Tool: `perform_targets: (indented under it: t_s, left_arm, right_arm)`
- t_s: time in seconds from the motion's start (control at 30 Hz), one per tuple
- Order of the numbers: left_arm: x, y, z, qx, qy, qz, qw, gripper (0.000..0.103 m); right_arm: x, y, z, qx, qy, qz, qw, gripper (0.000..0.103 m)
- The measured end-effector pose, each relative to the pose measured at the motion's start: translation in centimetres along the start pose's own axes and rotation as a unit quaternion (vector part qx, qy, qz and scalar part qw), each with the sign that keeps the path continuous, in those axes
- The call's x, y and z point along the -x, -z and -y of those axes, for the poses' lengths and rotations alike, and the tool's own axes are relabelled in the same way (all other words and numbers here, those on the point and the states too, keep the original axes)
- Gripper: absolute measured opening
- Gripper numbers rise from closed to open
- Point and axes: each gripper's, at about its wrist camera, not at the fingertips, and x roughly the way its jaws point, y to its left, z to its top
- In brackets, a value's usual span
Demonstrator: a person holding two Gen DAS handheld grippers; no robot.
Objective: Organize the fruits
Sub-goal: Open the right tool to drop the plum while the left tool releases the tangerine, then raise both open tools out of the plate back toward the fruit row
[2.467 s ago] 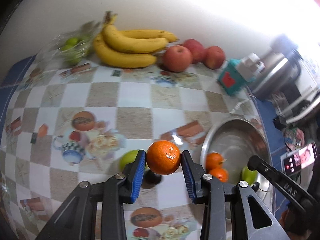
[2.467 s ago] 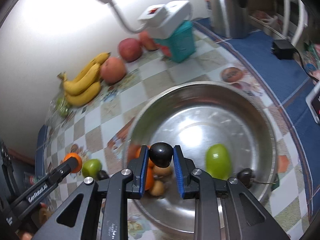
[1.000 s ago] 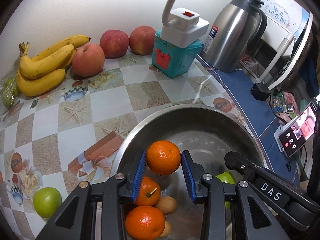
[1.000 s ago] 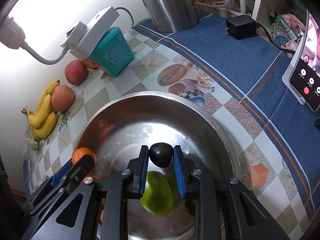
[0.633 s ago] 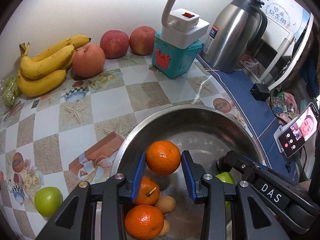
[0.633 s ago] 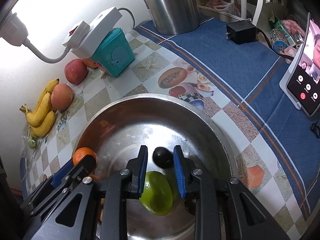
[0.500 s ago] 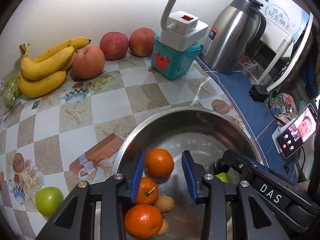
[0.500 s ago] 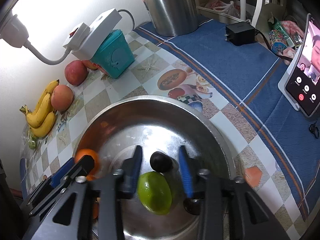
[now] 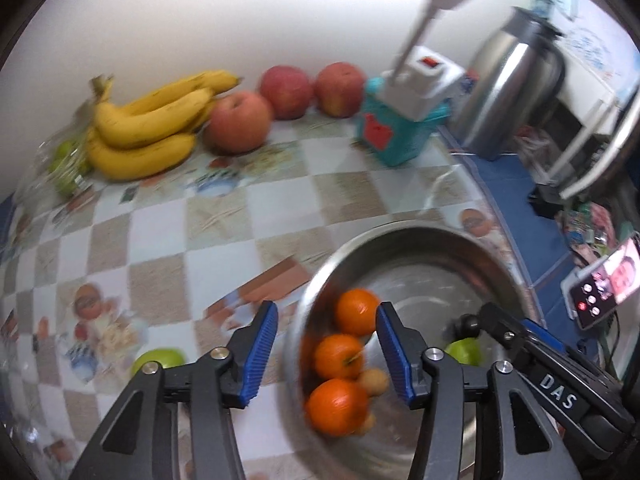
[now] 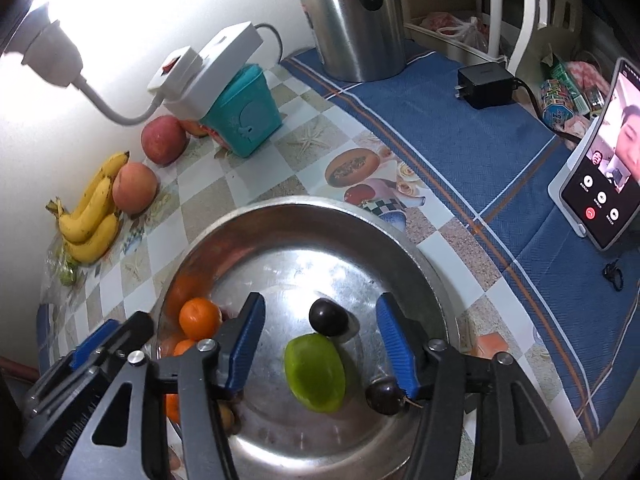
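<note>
A steel bowl holds three oranges, small brown fruits, a green fruit and two dark plums. My left gripper is open and empty above the bowl's left rim. My right gripper is open and empty over the bowl, the plum and green fruit lying below between its fingers. A green apple lies on the table left of the bowl.
Bananas, three red apples and a bag of green fruit sit along the back wall. A teal box with a power strip, a steel kettle, a charger and a phone stand to the right.
Both grippers opened wide. The orange dropped from the left gripper into the bowl, and the dark plum dropped from the right gripper beside the green fruit. The left gripper swung left.
</note>
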Motion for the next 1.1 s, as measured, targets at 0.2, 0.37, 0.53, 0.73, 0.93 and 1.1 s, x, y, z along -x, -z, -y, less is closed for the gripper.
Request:
perform_targets:
  t_s: [0.2,0.37,0.53,0.73,0.93,1.1]
  left_arm:
    - [0.6,0.3,-2.5,0.036,-0.029,-0.011,0.9989,0.071]
    - [0.6,1.2,-4.4,0.061,-0.061,-0.023,0.996,0.076]
    - [0.5,2.2,-5.8,0.079,-0.08,-0.033,0.9931,0.08]
    - [0.4,3.3,-6.8,0.098,-0.096,-0.039,0.9897,0.092]
    - [0.8,3.7,-7.2,0.106,-0.1,-0.034,0.9887,0.092]
    - [1.0,3.8,-7.5,0.108,-0.108,-0.026,0.9879,0.103]
  right_arm:
    - [-0.2,0.4,-0.7,0.019,0.006,-0.011,1.0,0.064]
    - [-0.2,0.6,-1.4,0.033,0.009,-0.016,0.999,0.076]
    - [-0.1,1.0,-2.4,0.053,0.009,-0.018,0.998,0.076]
    - [0.1,1.4,-3.2,0.068,0.01,-0.02,0.997,0.076]
    - [0.2,1.7,-3.6,0.074,0.006,-0.022,0.997,0.076]
    - [0.2,1.7,-3.8,0.081,0.007,-0.022,0.996,0.077]
